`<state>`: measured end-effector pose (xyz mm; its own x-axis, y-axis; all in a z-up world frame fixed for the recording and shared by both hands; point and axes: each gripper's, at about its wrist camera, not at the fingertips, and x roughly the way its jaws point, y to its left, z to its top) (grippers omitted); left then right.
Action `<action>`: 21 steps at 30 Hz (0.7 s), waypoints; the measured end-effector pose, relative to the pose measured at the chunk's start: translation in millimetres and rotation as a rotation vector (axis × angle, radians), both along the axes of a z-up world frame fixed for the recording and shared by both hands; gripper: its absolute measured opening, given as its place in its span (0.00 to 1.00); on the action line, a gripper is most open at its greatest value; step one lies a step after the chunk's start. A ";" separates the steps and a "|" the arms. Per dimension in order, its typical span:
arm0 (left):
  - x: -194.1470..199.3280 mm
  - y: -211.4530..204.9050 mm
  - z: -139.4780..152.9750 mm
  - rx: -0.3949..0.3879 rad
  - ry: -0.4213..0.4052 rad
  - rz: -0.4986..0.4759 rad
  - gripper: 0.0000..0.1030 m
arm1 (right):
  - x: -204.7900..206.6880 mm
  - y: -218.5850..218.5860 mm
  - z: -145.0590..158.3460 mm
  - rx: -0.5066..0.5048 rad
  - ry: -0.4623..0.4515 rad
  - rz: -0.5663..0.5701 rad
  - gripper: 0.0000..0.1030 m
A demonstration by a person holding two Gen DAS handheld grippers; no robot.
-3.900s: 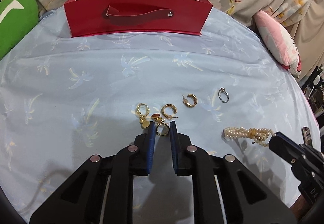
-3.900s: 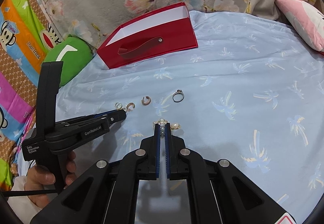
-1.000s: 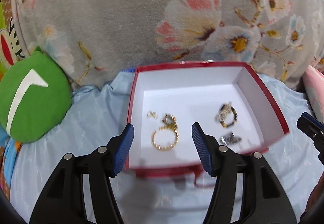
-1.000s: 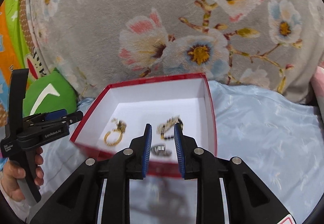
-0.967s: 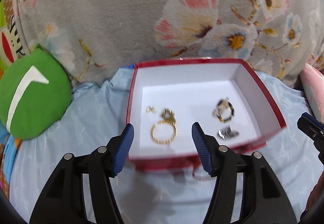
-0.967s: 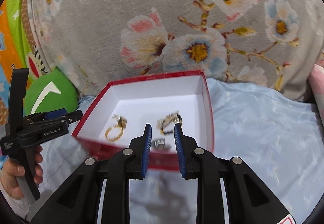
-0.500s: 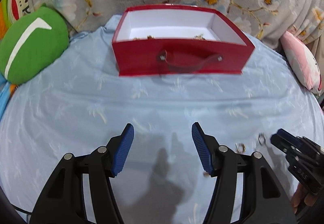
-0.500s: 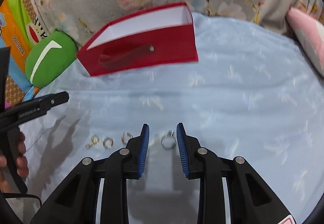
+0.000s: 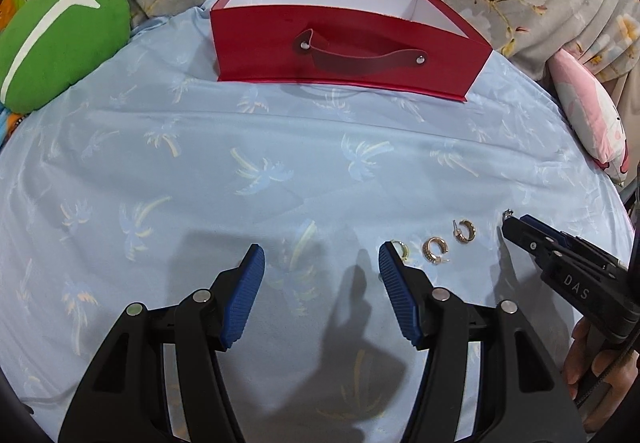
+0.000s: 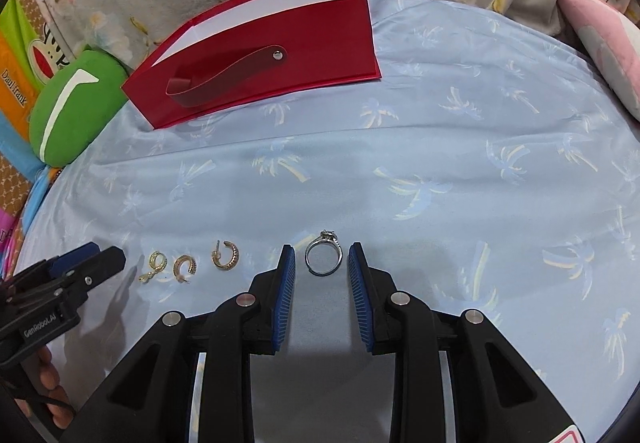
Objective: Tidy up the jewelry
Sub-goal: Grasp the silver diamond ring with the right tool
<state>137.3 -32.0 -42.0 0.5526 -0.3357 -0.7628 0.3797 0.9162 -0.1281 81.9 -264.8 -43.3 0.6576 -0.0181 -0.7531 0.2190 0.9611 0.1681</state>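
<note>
Straddling the silver ring (image 10: 323, 253), the right gripper (image 10: 322, 261) has its blue fingers (image 10: 285, 285) spread, one on each side of the band, neither visibly touching it. The ring lies flat on the pale blue palm-print sheet (image 10: 440, 171), its stone setting pointing to 12 o'clock. Plenty of bare sheet runs from there toward the red box (image 10: 260, 55) at 11 o'clock, and more lies open out to 3 o'clock. At 9 o'clock of the ring sit three gold hoop earrings (image 10: 184, 263) in a row, close together but apart. Over on the left wrist view, the left gripper (image 9: 320, 263) hangs with fingers (image 9: 244, 297) spread wide and nothing between them; the nearest hoop is half hidden behind its right fingertip. The ring is barely visible in that view, just a glint at the tip of the right gripper at 3 o'clock. The box's front wall, with its strap handle (image 9: 360, 57), blocks the floor inside; only white inner walls show. A green cushion (image 9: 56, 47) crowds the sheet's edge at 10 o'clock, a pink pillow (image 9: 588, 115) at 2 o'clock.
</note>
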 end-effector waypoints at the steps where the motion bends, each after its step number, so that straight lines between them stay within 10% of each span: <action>1: -0.1 -0.8 -1.3 0.000 0.003 -0.002 0.56 | 1.5 1.1 -0.1 -0.007 0.003 0.000 0.28; 12: -11.2 -16.5 -5.7 0.001 0.009 -0.060 0.62 | -3.5 -2.4 -1.4 0.001 0.010 -0.030 0.03; 21: -11.3 -33.3 -9.4 0.048 -0.019 -0.090 0.67 | -10.9 4.8 4.1 -0.008 -0.026 -0.005 0.20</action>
<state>125.9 -65.3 -51.4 0.5367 -0.3478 -0.7687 0.4628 0.8832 -0.0765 71.1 -260.0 -39.2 0.6765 -0.0276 -0.7359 0.2199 0.9613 0.1661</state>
